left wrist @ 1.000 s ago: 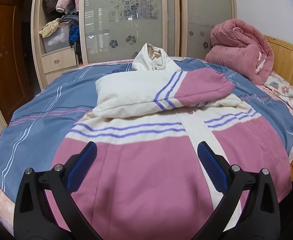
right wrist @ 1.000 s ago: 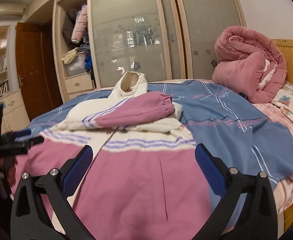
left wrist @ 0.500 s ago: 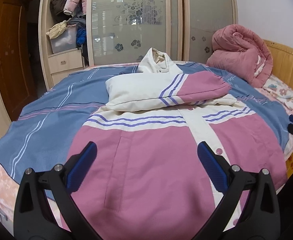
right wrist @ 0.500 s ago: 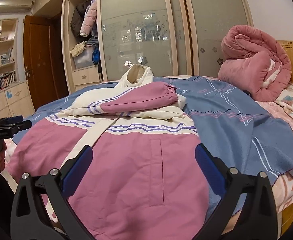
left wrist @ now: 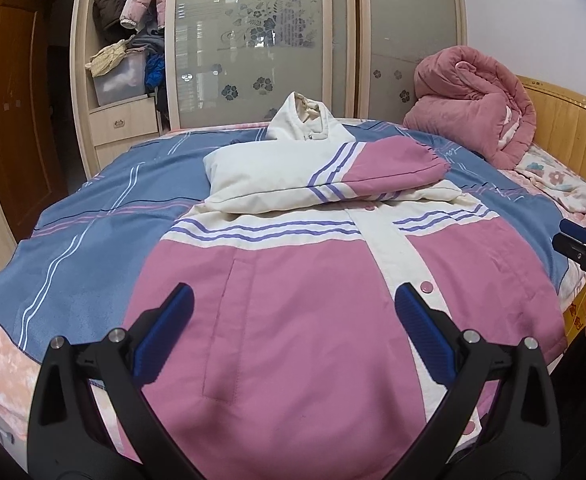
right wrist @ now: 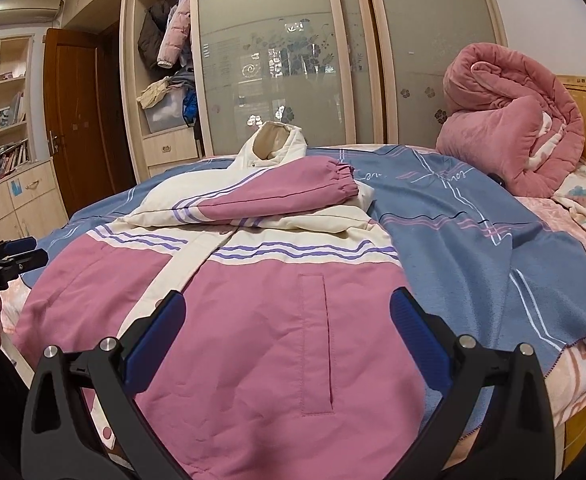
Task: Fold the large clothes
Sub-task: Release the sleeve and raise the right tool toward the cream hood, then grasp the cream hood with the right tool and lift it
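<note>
1. The left hand-held gripper [left wrist: 293, 332] and the right hand-held gripper [right wrist: 287, 330] both hang released over the near hem of the jacket [left wrist: 313, 300], fingers spread wide and grasping nothing.
2. Over the last second both have drawn back toward the foot of the bed [left wrist: 77, 232], so more of the pink lower half now shows. My reading is that the sleeve stage is finished and the hem fold comes next.
3. One jacket lies face up on the blue blanket [right wrist: 473, 240], front buttoned, with two slit pockets in view.
4. Two sleeves [left wrist: 321, 176] are folded across the chest, the pink-cuffed one stacked on top of the white one beneath.
5. Beyond them the single cream collar [left wrist: 305, 120] stands upright.
6. Farthest off, one rolled pink quilt [right wrist: 509, 136] rests by the headboard, and one wardrobe [left wrist: 261, 48] stands behind.
</note>
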{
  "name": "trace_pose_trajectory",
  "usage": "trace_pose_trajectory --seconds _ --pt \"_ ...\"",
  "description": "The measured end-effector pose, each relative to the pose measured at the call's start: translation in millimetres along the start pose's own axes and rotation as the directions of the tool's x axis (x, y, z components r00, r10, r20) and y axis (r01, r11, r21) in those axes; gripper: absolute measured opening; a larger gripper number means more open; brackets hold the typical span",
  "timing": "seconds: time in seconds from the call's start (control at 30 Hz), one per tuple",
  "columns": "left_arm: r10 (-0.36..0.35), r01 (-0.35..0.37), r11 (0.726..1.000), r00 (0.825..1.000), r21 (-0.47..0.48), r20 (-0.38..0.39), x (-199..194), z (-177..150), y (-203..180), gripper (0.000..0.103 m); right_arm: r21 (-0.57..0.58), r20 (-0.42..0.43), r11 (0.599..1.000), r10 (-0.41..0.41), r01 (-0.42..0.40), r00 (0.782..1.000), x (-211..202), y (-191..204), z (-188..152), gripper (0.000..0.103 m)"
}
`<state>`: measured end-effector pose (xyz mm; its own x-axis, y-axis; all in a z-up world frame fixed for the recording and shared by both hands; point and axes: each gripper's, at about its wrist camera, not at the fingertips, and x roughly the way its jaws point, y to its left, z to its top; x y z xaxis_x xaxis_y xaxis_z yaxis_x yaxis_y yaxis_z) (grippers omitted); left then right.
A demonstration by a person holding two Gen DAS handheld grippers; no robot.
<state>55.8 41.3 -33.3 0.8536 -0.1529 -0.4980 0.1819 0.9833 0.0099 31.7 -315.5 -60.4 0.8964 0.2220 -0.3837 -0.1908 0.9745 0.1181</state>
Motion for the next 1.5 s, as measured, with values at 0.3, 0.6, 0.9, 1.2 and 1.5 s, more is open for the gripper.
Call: trace_pose_trajectory --seconds 0.3,0.6,0.9,1.2,1.5 --pt "-0.001 0.001 0.999 1.000 -0.038 -0.015 15 12 4 0.101 0.025 -0.023 1.000 0.001 0.000 1.000 22 4 3 0.102" --pt "-0.051 0.051 0.999 0.999 -0.011 0.013 60 116 -1 0.101 -0.002 -0.066 1.000 0.022 -0.022 0.998 48 22 35 0.099" --pt "0.058 -0.058 0.996 0.998 -0.068 -0.012 123 95 28 0.101 -0.249 -0.117 0.968 -0.073 0.042 0.990 133 55 163 0.091" --pt "0.095 -0.096 0.995 0.988 -0.002 0.123 129 102 22 0.101 -0.492 -0.135 0.858 -0.242 0.147 0.961 367 83 305 0.079" --pt "0.103 -0.104 0.994 0.992 0.012 0.071 157 96 33 0.101 -0.726 -0.119 0.634 -0.496 0.265 0.860 559 94 320 0.070"
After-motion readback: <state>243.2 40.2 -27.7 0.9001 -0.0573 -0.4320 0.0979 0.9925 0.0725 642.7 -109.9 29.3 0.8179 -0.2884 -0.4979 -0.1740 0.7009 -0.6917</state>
